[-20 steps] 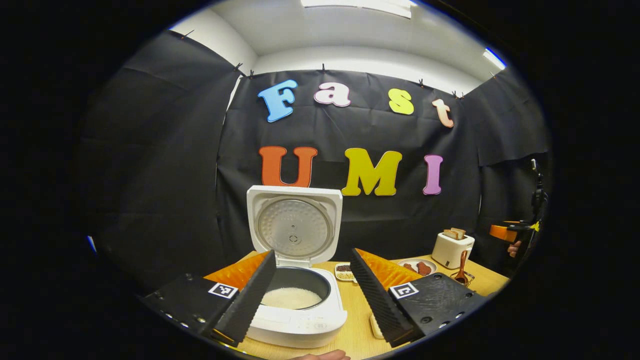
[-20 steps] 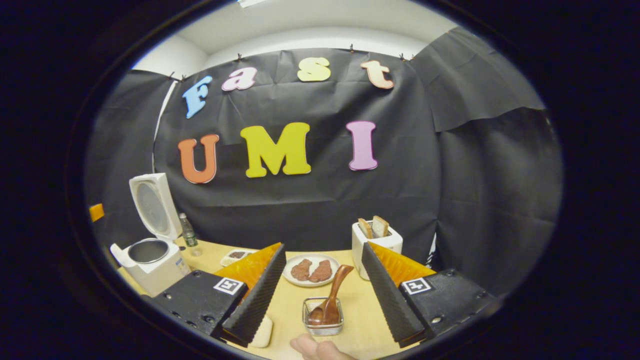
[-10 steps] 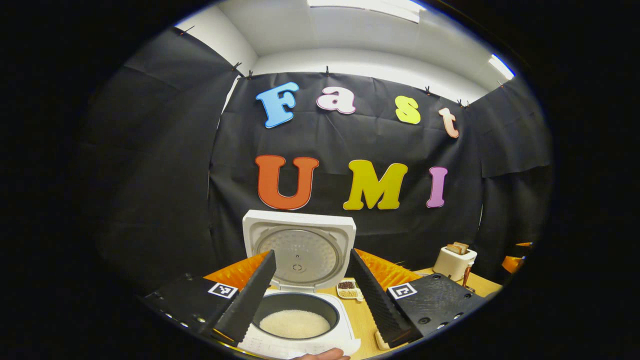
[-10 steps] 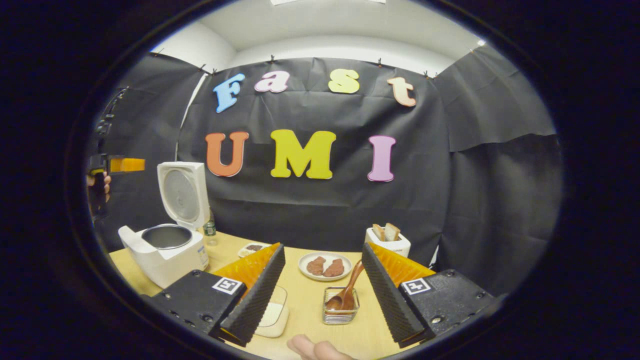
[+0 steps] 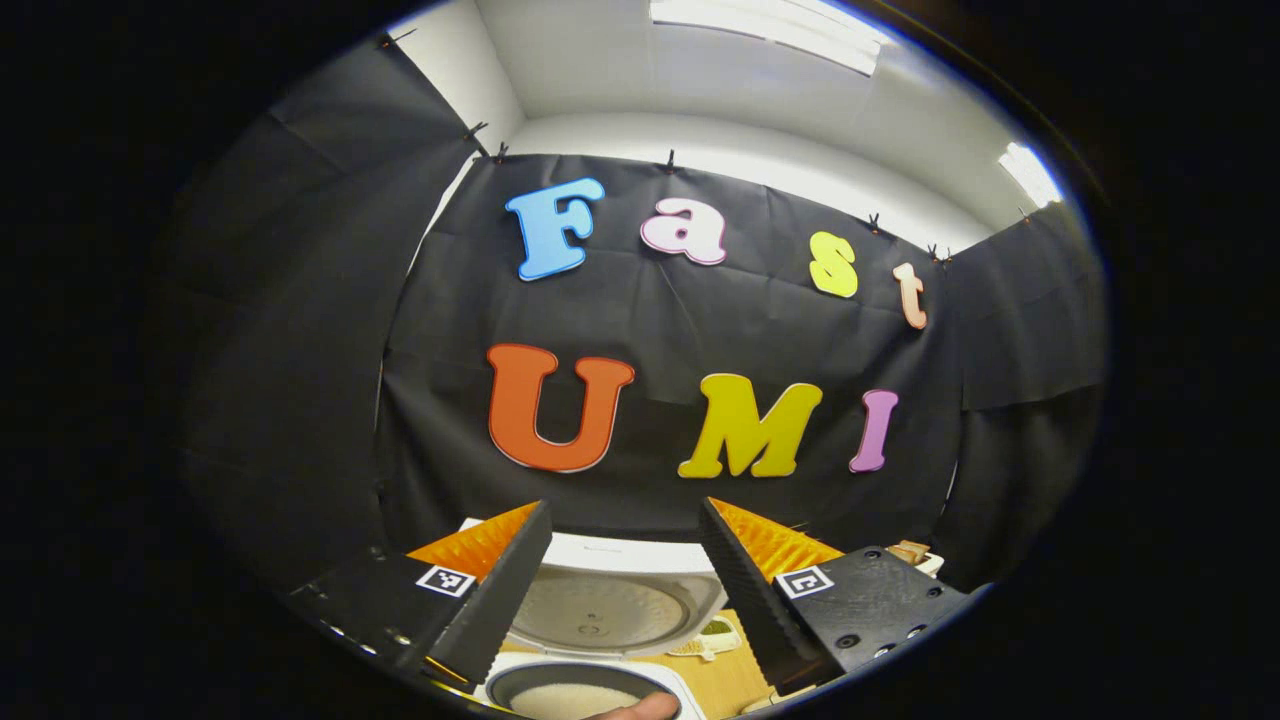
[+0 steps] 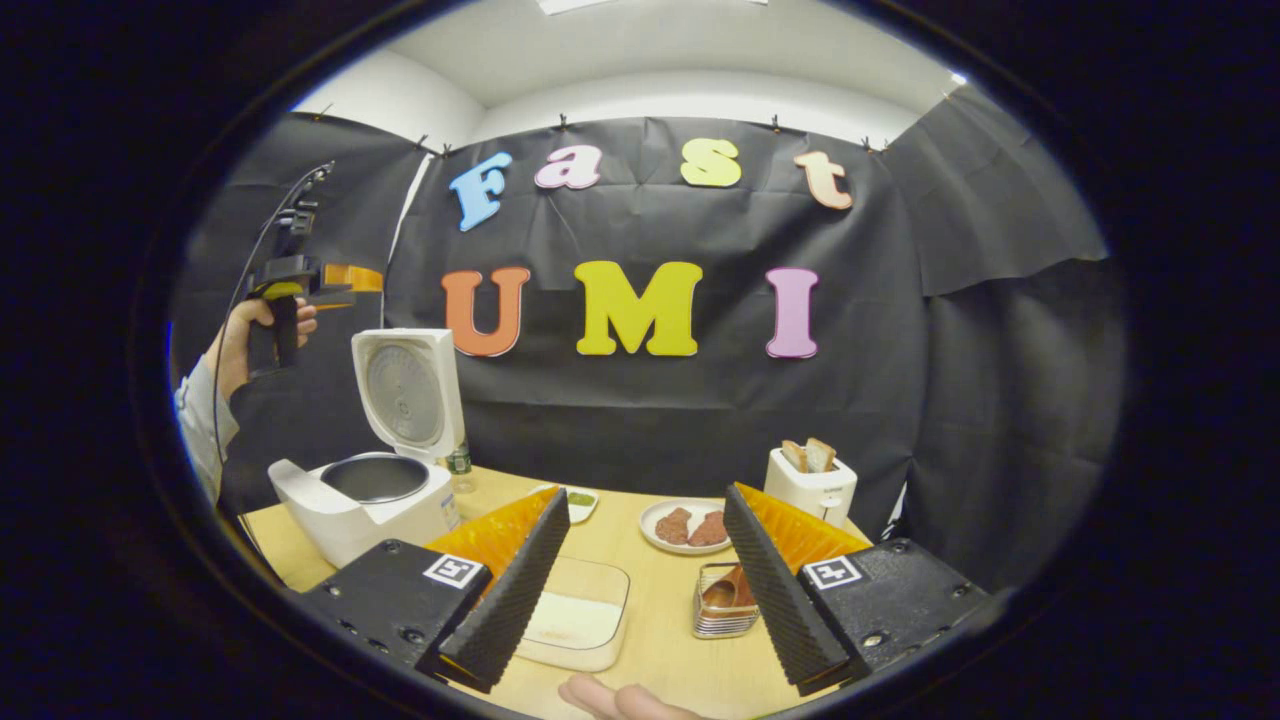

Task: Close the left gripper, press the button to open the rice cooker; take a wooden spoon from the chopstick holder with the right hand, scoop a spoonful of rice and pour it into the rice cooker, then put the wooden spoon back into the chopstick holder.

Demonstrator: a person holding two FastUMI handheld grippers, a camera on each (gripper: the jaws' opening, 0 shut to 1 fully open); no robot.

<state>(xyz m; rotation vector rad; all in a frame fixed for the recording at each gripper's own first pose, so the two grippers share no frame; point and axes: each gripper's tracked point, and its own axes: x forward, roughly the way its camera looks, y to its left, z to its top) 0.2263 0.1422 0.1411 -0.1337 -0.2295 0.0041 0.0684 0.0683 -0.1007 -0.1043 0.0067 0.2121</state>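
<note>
No readable brand on open rice cooker (image 6: 370, 490); left gripper (image 5: 620, 590) and right gripper (image 6: 645, 580) fingers spread, empty.

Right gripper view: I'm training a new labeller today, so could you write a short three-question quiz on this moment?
1. True or false: the rice cooker has its lid raised.
2. What lies between the fingers of the right claw? A) the toaster B) the clear rice container and the chopstick holder C) the plate of meat
3. Fill in: the wooden spoon sits in the ____.

Key
1. True; the lid stands upright behind the pot.
2. B; both stand on the table in the gap, untouched.
3. Chopstick holder; the open claw has not yet taken it.
</note>
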